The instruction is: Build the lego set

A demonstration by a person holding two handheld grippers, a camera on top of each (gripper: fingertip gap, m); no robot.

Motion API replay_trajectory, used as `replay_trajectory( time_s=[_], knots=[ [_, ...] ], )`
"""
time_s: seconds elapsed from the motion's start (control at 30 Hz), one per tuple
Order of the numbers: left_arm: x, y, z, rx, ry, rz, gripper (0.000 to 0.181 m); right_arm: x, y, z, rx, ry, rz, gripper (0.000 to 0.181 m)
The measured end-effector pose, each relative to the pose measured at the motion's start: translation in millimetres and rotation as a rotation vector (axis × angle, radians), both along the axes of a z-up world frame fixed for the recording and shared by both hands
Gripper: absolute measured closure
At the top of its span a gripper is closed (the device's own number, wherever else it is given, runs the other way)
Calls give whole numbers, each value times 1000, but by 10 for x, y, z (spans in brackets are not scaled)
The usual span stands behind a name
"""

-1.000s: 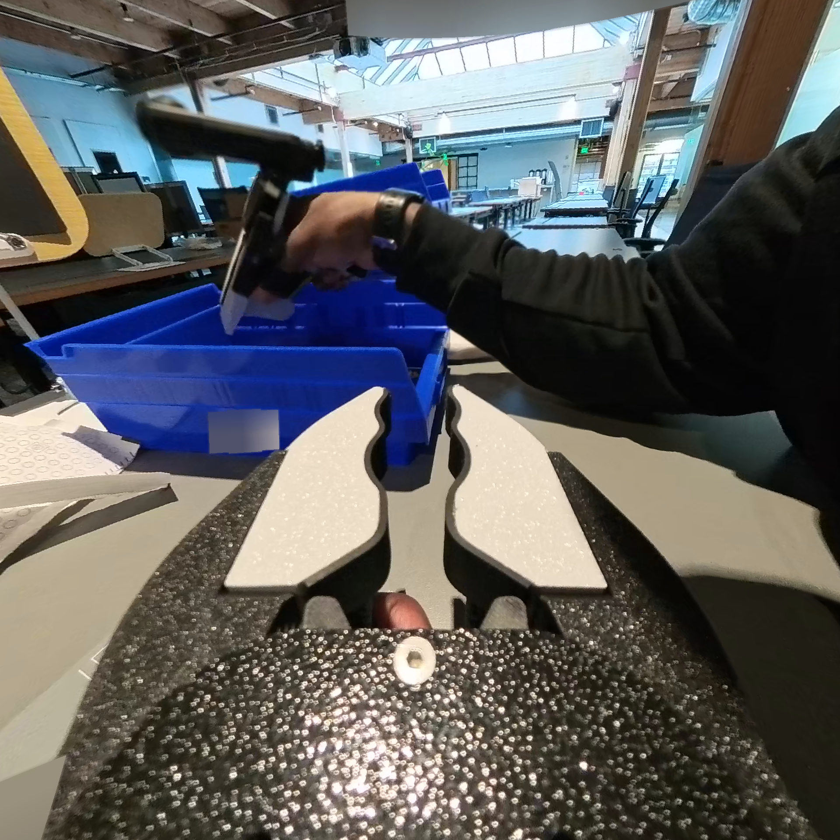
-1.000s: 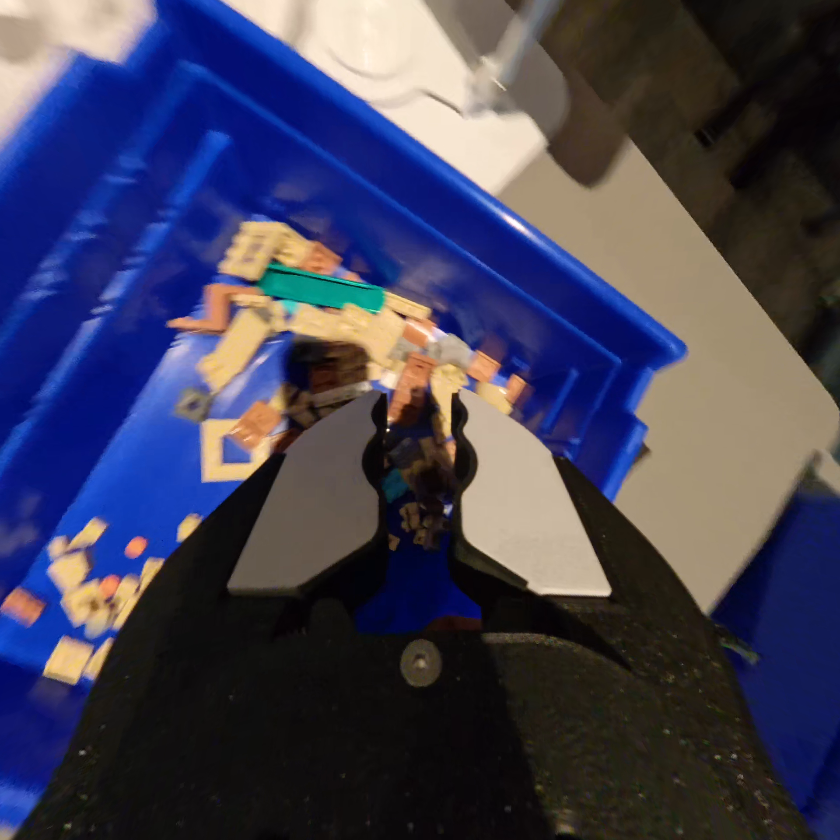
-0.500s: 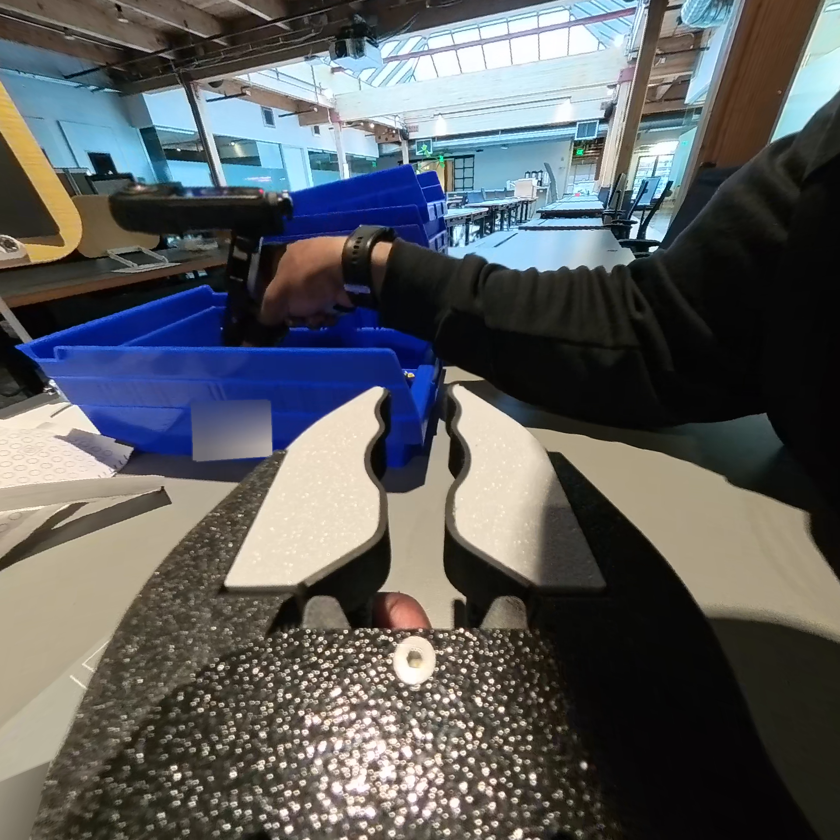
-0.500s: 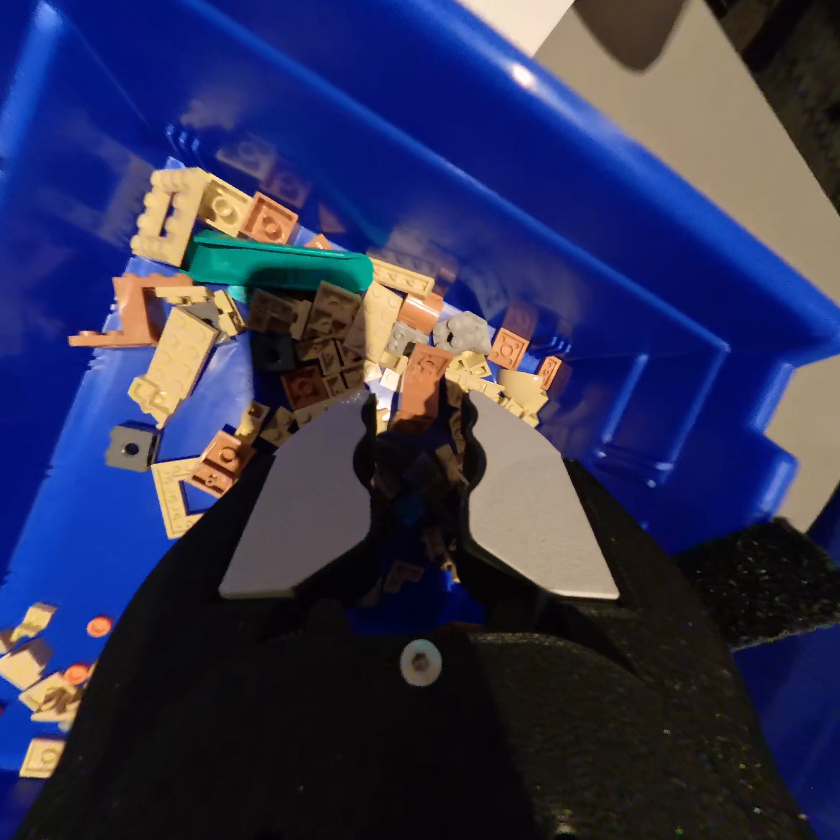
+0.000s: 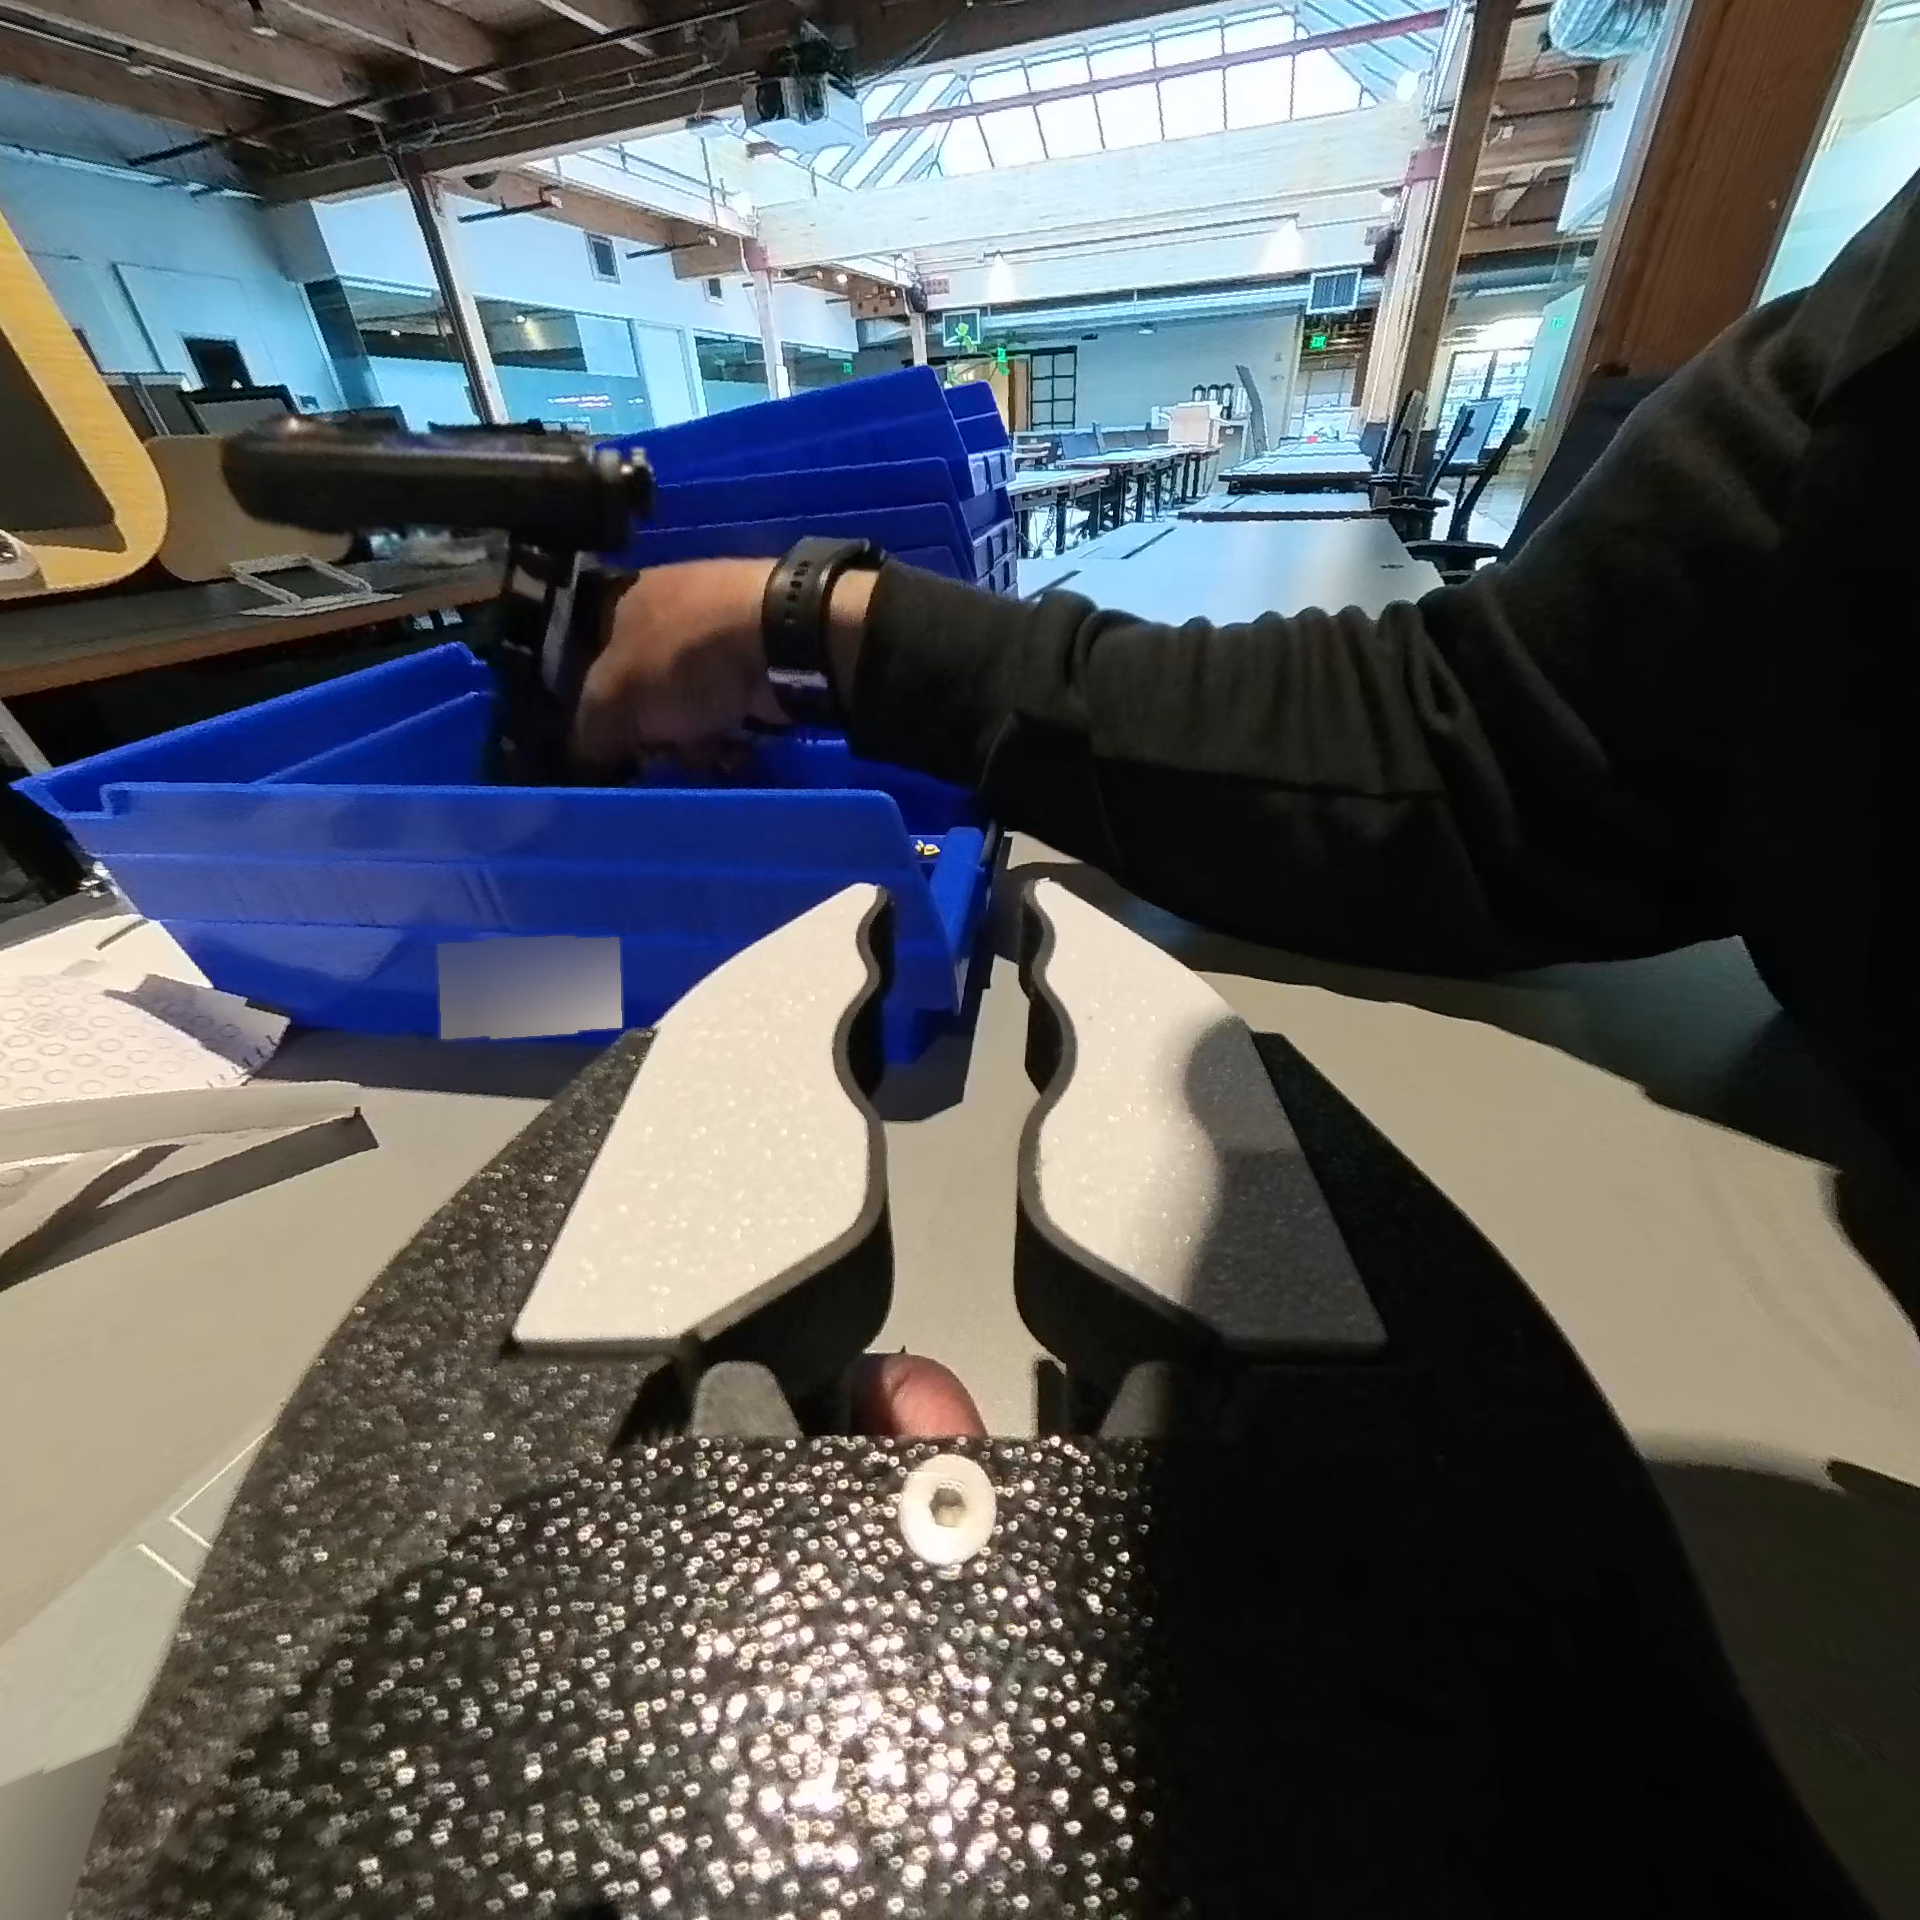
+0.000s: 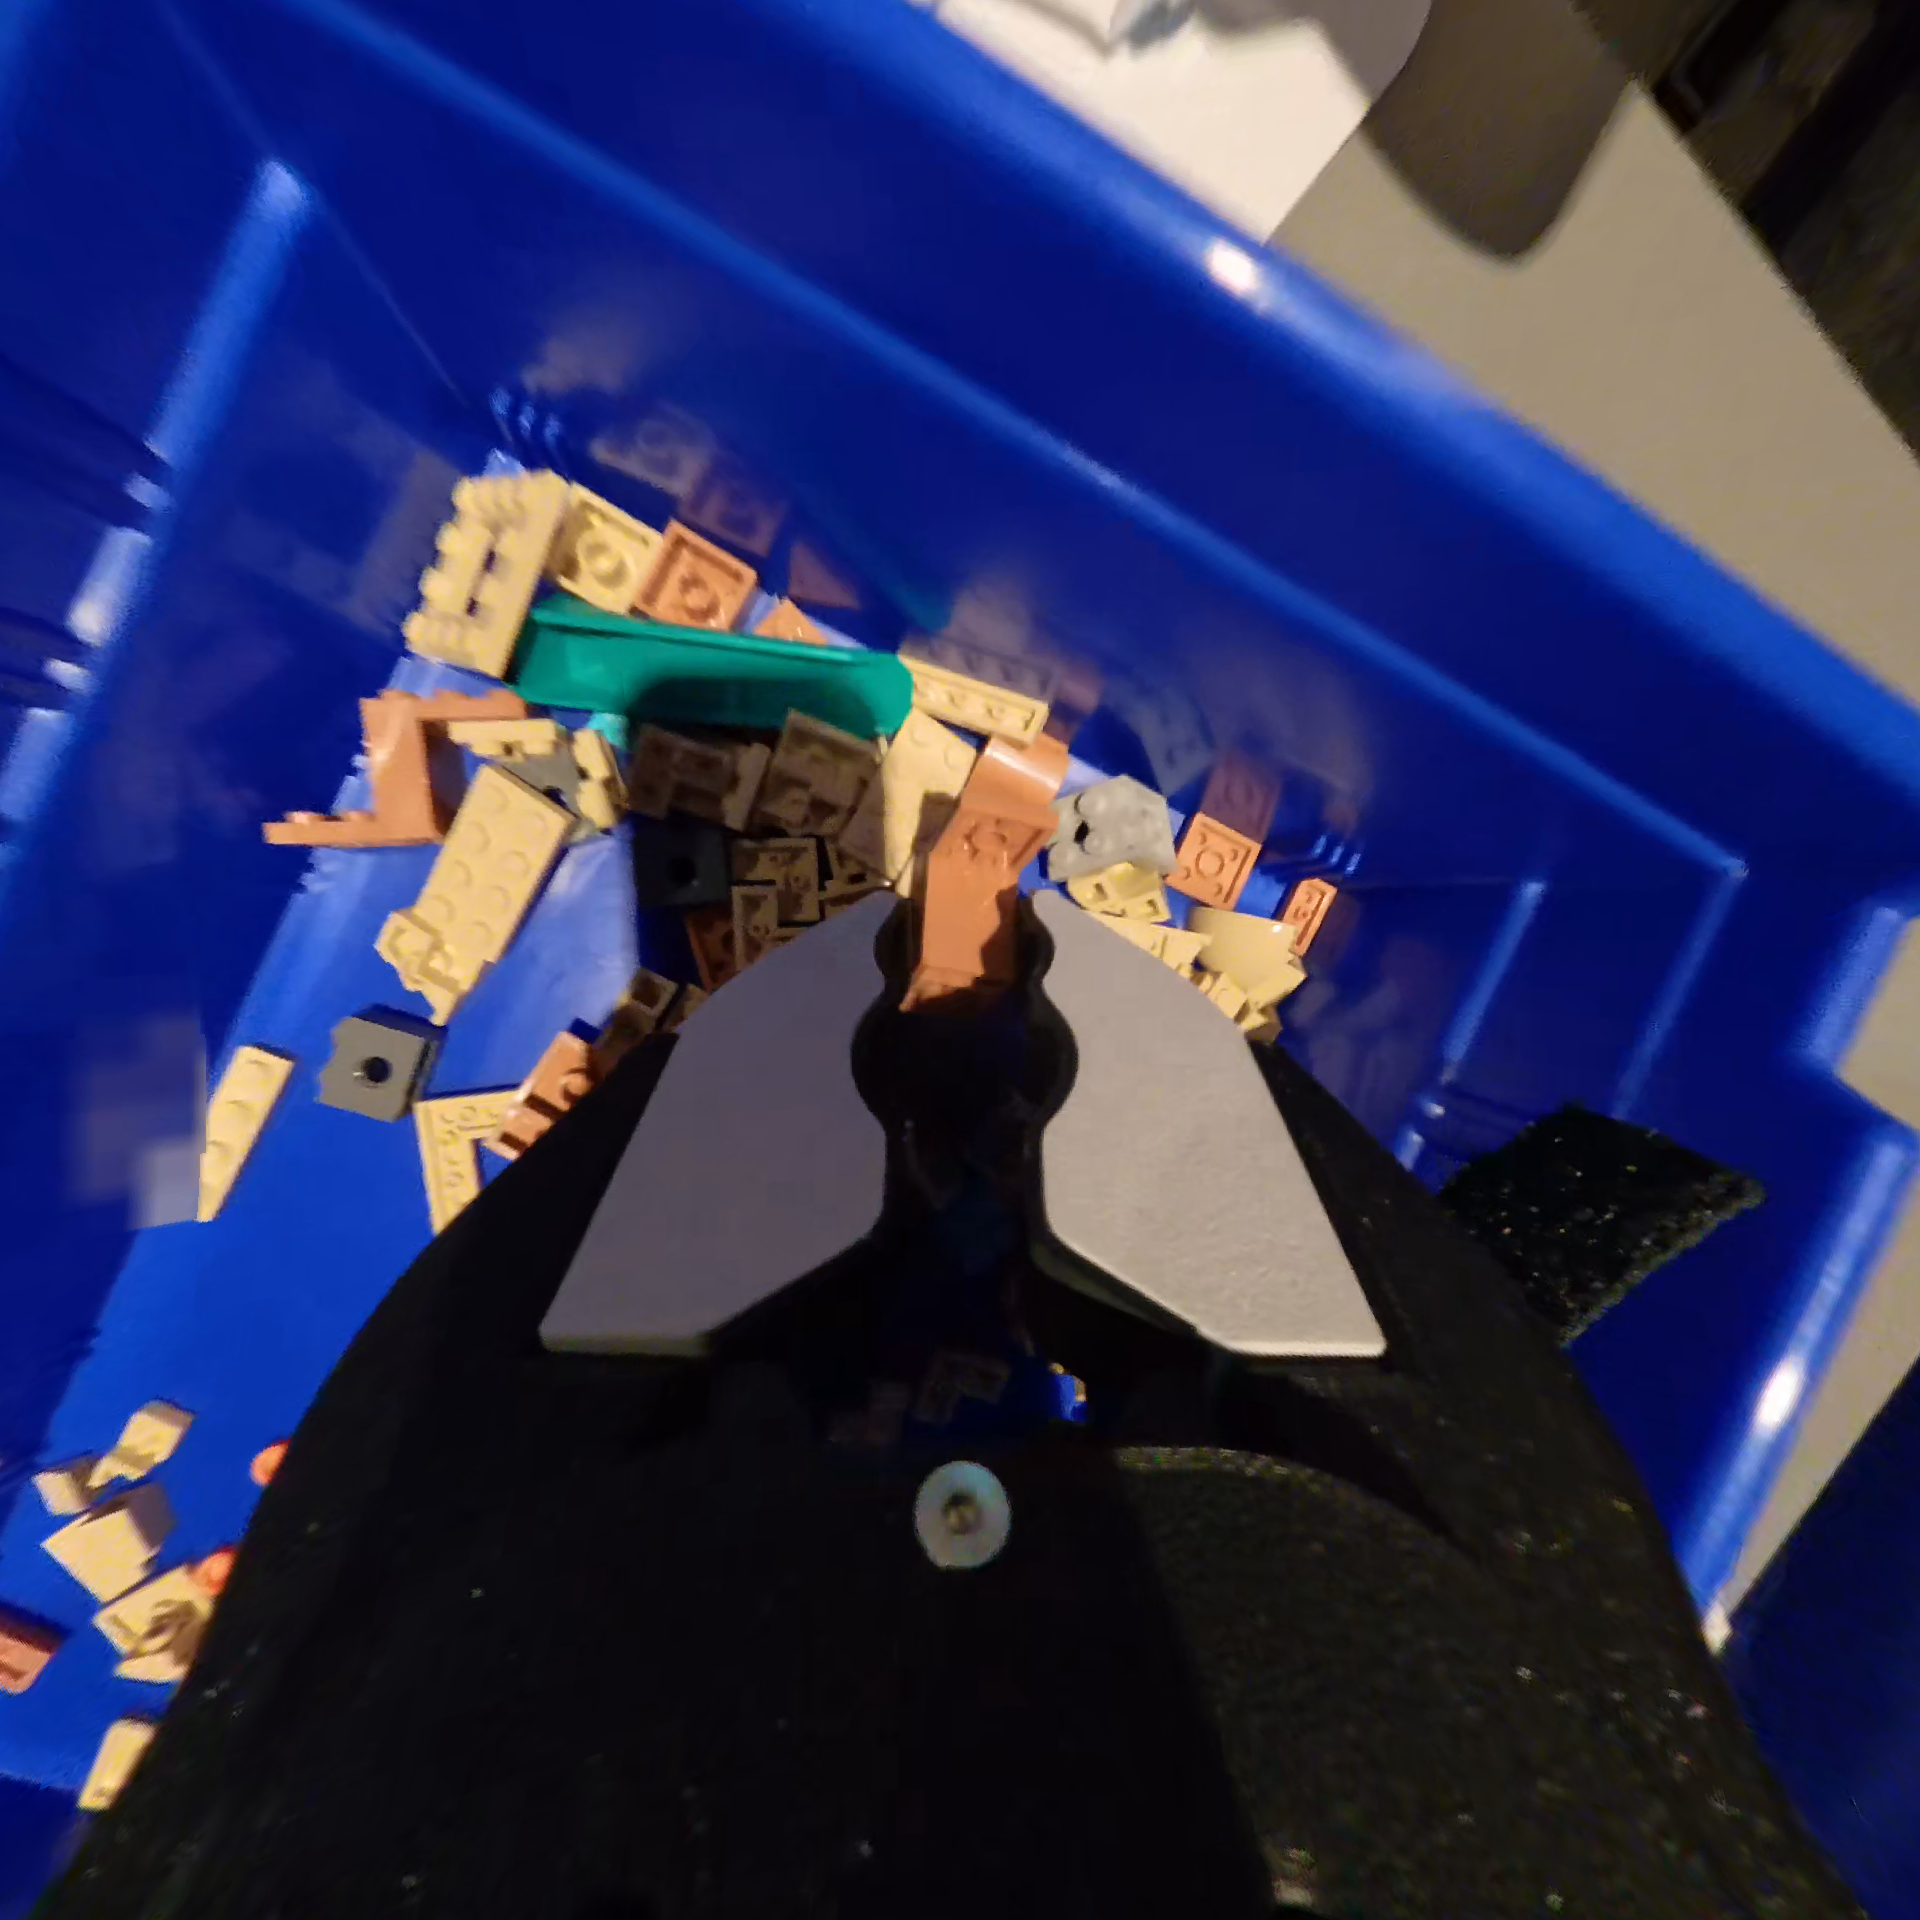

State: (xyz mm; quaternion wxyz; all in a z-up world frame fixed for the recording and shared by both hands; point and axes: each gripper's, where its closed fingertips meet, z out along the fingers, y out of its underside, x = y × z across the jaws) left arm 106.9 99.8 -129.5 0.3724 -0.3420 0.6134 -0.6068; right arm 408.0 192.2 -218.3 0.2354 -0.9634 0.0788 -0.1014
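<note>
Your right gripper (image 6: pixel 956 914) is down inside the blue bin (image 6: pixel 1039 343), tips over the heap of lego pieces (image 6: pixel 727 810) piled toward the far wall. A brown piece (image 6: pixel 971 883) sits between the two fingertips, and the fingers look drawn in against its sides; whether they truly clamp it or only flank it, you cannot tell from this angle. A teal brick separator (image 6: pixel 707 670) lies across the top of the heap, a dark square piece (image 6: pixel 681 857) just below it, a grey piece (image 6: pixel 1112 831) to the right of the brown one. More tan bits (image 6: pixel 125 1538) are scattered in the near left of the bin.

Your left gripper (image 5: pixel 954 914) hovers over the grey table (image 5: pixel 1403 1091), fingers apart with nothing between them, pointing at the near corner of the bin. White sheets of paper (image 5: pixel 94 1039) lie to its left
</note>
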Motion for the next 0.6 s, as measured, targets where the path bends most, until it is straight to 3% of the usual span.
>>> replay_trajectory(
  time_s=[0.27, 0.43, 0.6],
  knots=[
    [-4, 1, 1, -5, 2, -2, 160, -405, 70, 70, 64, 225, 144, 163],
    [-8, 2, 5, -5, 2, -1, 160, -496, 39, 29, 13, 225, 189, 163],
    [-15, -2, 8, -5, 2, -2, 160, -446, -34, 127, -7, 179, 181, 140]
  ],
)
